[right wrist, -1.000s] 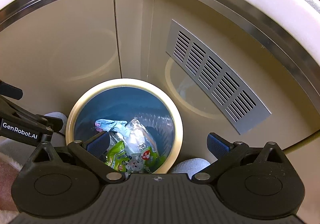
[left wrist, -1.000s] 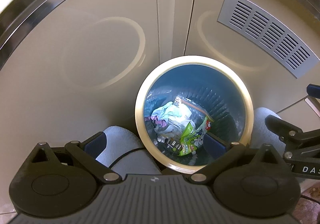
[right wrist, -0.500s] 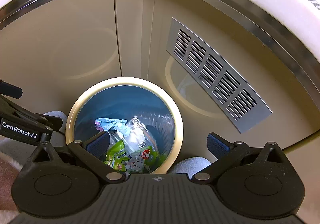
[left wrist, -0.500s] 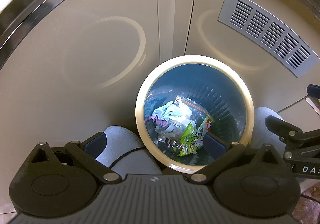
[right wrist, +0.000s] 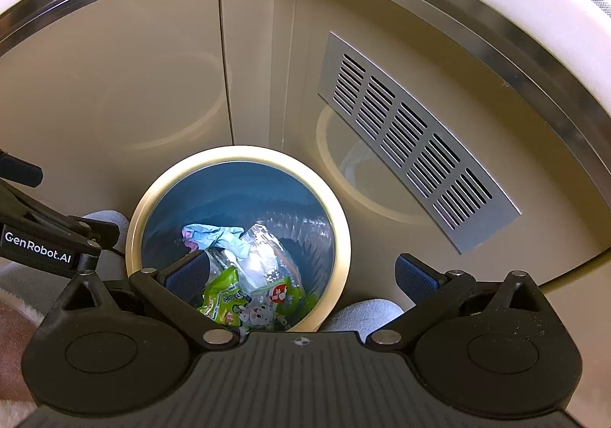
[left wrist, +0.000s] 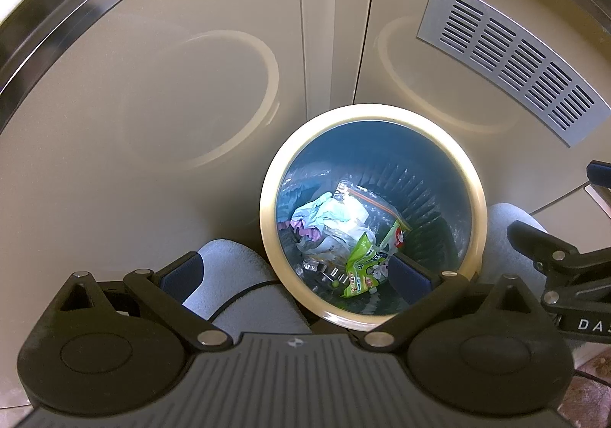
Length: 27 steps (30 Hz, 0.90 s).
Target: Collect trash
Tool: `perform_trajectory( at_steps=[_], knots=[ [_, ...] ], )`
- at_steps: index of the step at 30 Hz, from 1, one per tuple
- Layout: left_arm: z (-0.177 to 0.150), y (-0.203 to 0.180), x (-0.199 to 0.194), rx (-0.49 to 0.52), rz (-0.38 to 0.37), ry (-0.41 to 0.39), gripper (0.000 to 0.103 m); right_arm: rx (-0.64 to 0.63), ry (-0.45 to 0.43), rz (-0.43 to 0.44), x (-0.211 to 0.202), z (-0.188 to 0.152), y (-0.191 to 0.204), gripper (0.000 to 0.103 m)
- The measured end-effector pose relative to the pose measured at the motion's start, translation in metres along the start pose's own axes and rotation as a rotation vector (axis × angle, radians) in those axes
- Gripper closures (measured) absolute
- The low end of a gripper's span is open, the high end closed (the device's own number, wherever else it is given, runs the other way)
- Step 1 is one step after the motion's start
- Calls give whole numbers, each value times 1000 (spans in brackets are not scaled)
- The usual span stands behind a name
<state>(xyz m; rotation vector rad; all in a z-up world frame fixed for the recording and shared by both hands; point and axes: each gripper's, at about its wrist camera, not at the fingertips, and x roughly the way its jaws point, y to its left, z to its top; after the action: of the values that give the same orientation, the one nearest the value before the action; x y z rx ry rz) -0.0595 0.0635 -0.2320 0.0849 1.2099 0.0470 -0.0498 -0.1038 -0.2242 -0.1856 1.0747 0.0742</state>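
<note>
Left gripper [left wrist: 294, 275] above bin, jaws spread wide, nothing between them; left pad over grey slipper [left wrist: 236, 282], right pad over bin mouth. Trash bin [left wrist: 477, 195] on floor against beige cabinet doors [left wrist: 191, 103], cream rim, blue liner inside. Trash already in the bottom: pale blue glove [left wrist: 320, 208] at left, clear zip bag [left wrist: 355, 214] in the middle, green snack wrapper [left wrist: 362, 267] nearest the camera.

Right gripper [right wrist: 301, 273] also over bin [right wrist: 340, 237], jaws spread, empty; left pad over the wrapper [right wrist: 225, 302], right pad outside rim, near metal vent grille [right wrist: 412, 145]. Second slipper [right wrist: 366, 313] just beside rim.

Judged step: drop finished or bag about to be gathered; cannot tell which. For gathering: aim at liner edge just inside rim, not the hard rim itself; pinch thin film fully between pads, one gripper per side. Lift straight up, slow, so bin does not tip and light wrapper stays in. Keep grippers apart, close to colliding here. Film slippery, likely to tear if yanked.
</note>
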Motion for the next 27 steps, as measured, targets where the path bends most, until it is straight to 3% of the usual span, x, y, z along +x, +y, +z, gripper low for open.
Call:
perform_trajectory(
  at_steps=[27],
  knots=[
    [0,-1,-1,4,6,-1,0,-3,0,1,1,0,0,0]
  ],
)
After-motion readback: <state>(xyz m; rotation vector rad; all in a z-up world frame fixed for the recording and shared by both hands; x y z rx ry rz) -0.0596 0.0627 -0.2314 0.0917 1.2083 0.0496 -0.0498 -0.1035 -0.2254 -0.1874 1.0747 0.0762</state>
